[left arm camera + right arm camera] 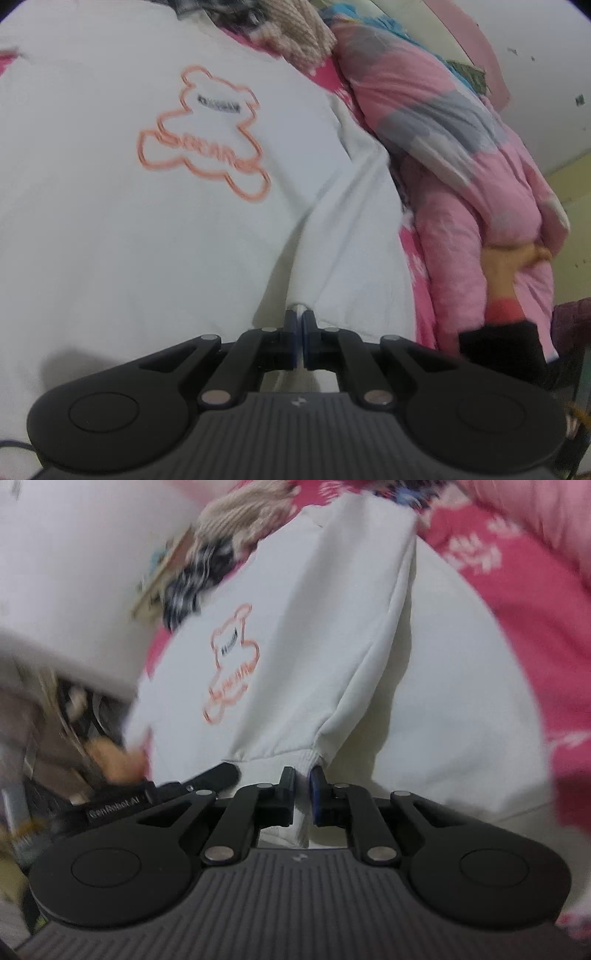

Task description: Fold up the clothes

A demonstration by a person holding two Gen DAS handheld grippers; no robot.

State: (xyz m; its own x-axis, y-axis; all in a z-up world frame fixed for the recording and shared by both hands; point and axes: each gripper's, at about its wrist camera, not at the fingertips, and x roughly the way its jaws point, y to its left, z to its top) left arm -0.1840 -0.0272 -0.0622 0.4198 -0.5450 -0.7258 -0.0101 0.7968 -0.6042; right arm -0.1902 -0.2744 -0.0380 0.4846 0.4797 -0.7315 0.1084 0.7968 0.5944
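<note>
white sweatshirt (147, 221) spread on bed | left hand-held gripper (299, 332) pinched on a fabric fold | right hand-held gripper (303, 786) clamped on ribbed cuff (295, 758) | likely soft, light, floppy, sags | best held at cuffs, hem, seams

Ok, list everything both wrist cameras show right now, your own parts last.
white sweatshirt: one, white with an orange bear outline, spread on the bed
ribbed cuff: one, white, at the right fingers
bedsheet: one, pink with white print, under the sweatshirt
quilt: one, pink and grey, bunched beside the sweatshirt
knit garment: one, beige, beyond the sweatshirt
left gripper: shut on sweatshirt fabric
right gripper: shut on the cuff
hand: one, red and black sleeve, by the quilt
</note>
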